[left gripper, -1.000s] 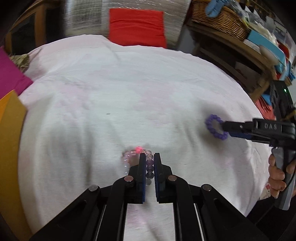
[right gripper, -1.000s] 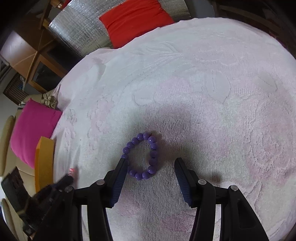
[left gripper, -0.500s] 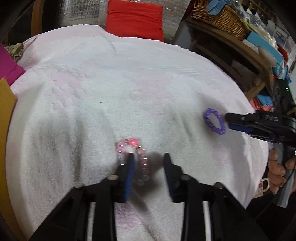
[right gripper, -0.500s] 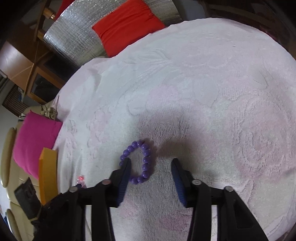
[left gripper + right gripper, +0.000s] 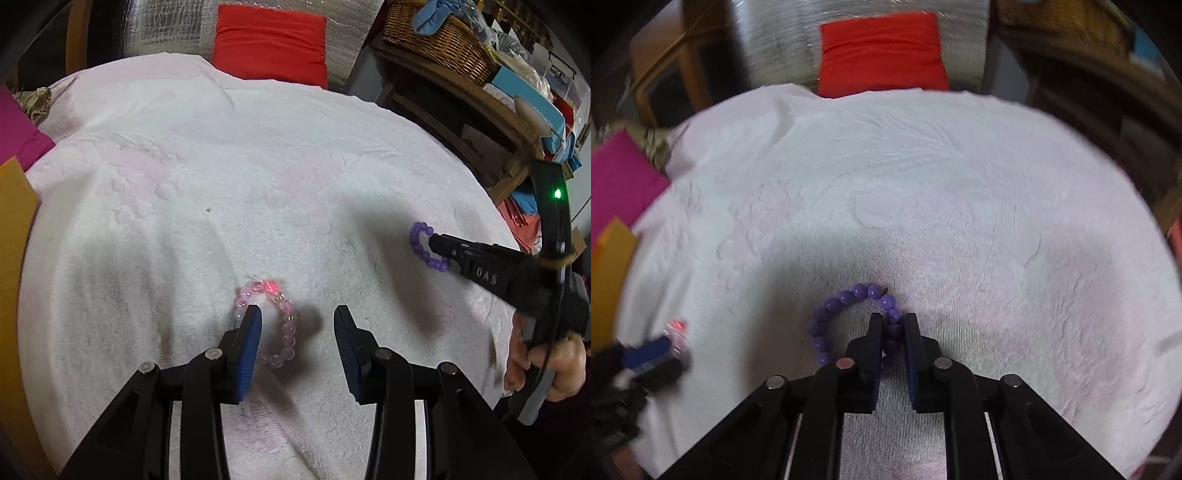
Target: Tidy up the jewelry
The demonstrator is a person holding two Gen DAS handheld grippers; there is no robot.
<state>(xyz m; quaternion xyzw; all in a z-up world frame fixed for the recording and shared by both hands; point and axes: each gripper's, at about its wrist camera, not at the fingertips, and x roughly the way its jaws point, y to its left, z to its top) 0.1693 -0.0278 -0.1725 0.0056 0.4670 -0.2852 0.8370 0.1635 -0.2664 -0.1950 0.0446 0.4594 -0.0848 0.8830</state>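
A lived-in home: towel-draped table (image 5: pixel 258 155), red cushion (image 5: pixel 269 44), wicker basket (image 5: pixel 439 44) on cluttered wooden shelf (image 5: pixel 461 96)

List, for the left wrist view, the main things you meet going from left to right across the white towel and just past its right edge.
Pink bracelet → left gripper, its jaws opening, the bracelet's right side between them → purple bracelet → right gripper, shut on the purple bracelet → hand holding it.

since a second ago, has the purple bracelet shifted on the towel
Cannot tell. The purple bracelet remains on the white towel; the camera swung, and the right gripper now pinches it.
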